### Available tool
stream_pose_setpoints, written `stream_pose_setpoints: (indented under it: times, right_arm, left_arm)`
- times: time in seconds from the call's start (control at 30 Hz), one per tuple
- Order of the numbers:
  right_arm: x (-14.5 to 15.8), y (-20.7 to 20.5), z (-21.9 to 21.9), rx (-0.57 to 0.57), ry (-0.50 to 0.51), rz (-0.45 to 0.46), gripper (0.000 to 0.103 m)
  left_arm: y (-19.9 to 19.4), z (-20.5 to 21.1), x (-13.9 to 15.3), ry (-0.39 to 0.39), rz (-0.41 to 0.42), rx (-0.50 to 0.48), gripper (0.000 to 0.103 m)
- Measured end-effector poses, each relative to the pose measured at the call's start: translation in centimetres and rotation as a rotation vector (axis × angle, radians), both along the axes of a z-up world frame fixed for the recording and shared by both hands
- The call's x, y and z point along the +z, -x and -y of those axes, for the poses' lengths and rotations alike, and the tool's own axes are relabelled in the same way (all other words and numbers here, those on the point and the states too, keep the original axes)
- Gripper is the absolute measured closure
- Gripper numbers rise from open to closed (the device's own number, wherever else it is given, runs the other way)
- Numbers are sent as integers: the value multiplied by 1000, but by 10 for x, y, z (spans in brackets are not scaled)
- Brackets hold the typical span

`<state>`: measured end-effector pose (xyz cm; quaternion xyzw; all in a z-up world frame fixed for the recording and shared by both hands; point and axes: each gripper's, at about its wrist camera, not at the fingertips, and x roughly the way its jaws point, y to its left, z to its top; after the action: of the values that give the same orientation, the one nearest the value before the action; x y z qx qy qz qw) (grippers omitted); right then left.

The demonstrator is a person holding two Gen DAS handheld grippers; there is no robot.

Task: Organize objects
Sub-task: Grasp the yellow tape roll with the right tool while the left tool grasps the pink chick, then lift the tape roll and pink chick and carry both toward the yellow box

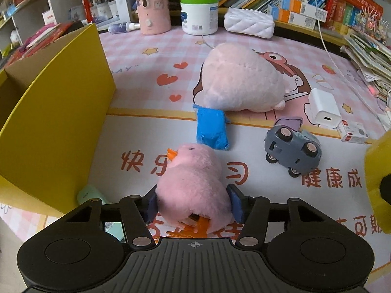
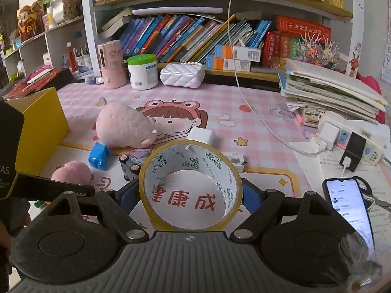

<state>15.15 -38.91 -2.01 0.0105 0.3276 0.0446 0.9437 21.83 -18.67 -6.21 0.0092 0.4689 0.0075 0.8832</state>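
Care with the squeeze is what this step calls for, we judge: our left gripper (image 1: 193,201) has its blue pads (image 1: 235,201) pressed against both flanks of the small pink plush chick (image 1: 191,183), and soft fur gives, so the grip should sit low and firm on the body before we lift it toward the yellow box (image 1: 53,127) just to its left. We would raise it straight up, clear the box wall, and let go only once it is over the opening. The fingers are closed to the width of the toy, holding it, and the chick looks to rest on the pink desk mat (image 1: 146,134) with its orange beak pointing away from us.

Our right gripper (image 2: 190,195) is narrowed around a roll of tape (image 2: 190,185), gripping its outer wall on both sides; the ring stands open toward the camera, and we see the mat's red lettering through it. Whether it is lifted off the mat we cannot tell.

Beyond the chick lie a blue packet (image 1: 211,129), then a larger pink plush (image 1: 242,80), with a grey toy car (image 1: 293,149) tipped on its side to the right and a white charger (image 1: 323,107) near it. All of these are apart from the box, so most of the sorting seems yet to be done
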Motion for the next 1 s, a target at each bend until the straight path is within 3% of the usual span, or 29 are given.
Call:
stream_pose_setpoints:
  times: [0.1,0.33,0.47,1.0]
  right_arm:
    - [0,-3,-2,6,-10,-11,20]
    - [-4,-7,-16,-14,26,-45,20]
    - [-7,-5,-25,-18,19,-90,20]
    - [18,51,-118,3,70,-46,20]
  left_arm:
    - [6,-6,8,50,15,6,49]
    - [39,-15,52,134,162,-13,49]
    - [58,-24,63,150,189,-9,49]
    - [126,-110,74,136,230,-36,49]
